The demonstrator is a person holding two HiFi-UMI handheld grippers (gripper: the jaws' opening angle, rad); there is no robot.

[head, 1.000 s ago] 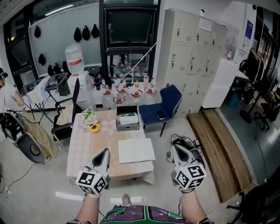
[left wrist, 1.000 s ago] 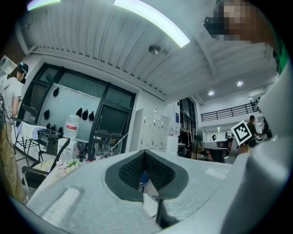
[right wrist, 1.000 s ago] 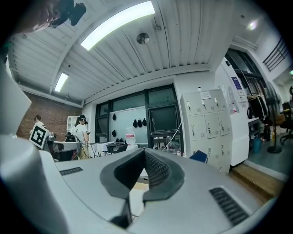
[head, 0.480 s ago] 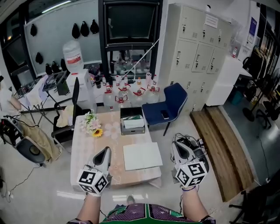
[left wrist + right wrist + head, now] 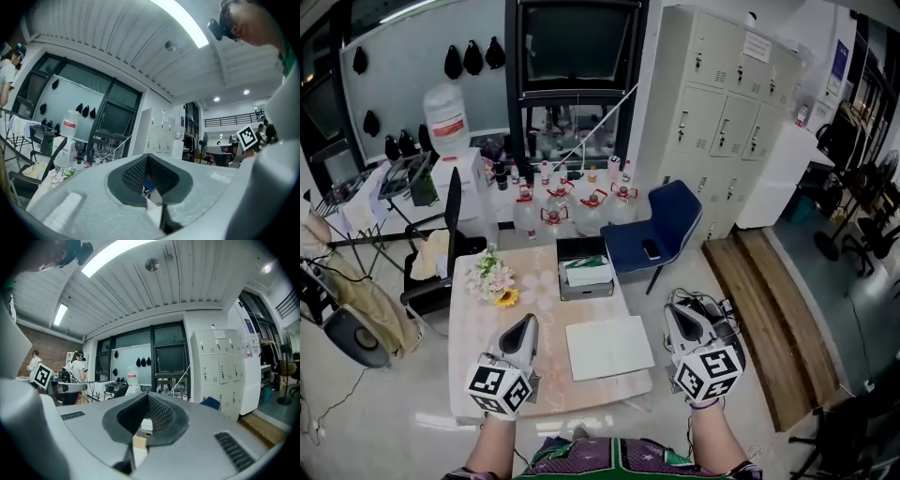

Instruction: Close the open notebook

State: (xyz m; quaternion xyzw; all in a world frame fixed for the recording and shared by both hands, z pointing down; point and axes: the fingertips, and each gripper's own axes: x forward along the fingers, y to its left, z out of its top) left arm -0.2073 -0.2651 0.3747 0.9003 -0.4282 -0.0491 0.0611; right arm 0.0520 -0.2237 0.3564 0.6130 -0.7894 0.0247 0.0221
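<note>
A white notebook [image 5: 609, 347] lies flat on the near right part of a low table [image 5: 483, 342] with a pale pink cloth; only its white face shows. My left gripper [image 5: 525, 324] hangs over the table's near left side, to the left of the notebook, jaws together and holding nothing. My right gripper [image 5: 674, 315] is off the table's right edge, beside the notebook, also shut and empty. Both point level towards the far wall. In the left gripper view the jaw tips [image 5: 147, 156] meet, and in the right gripper view the tips [image 5: 147, 396] meet too.
A bunch of flowers [image 5: 493, 282] and a dark box with a tissue pack [image 5: 586, 271] sit at the table's far end. A blue chair [image 5: 661, 228] stands behind it on the right. Black gear with cables [image 5: 717, 314] lies on the floor by my right gripper. A wooden platform [image 5: 773, 319] runs along the right.
The table and notebook have drawn nearer and lower in the head view as both grippers moved forward together. Neither gripper's jaws changed.
</note>
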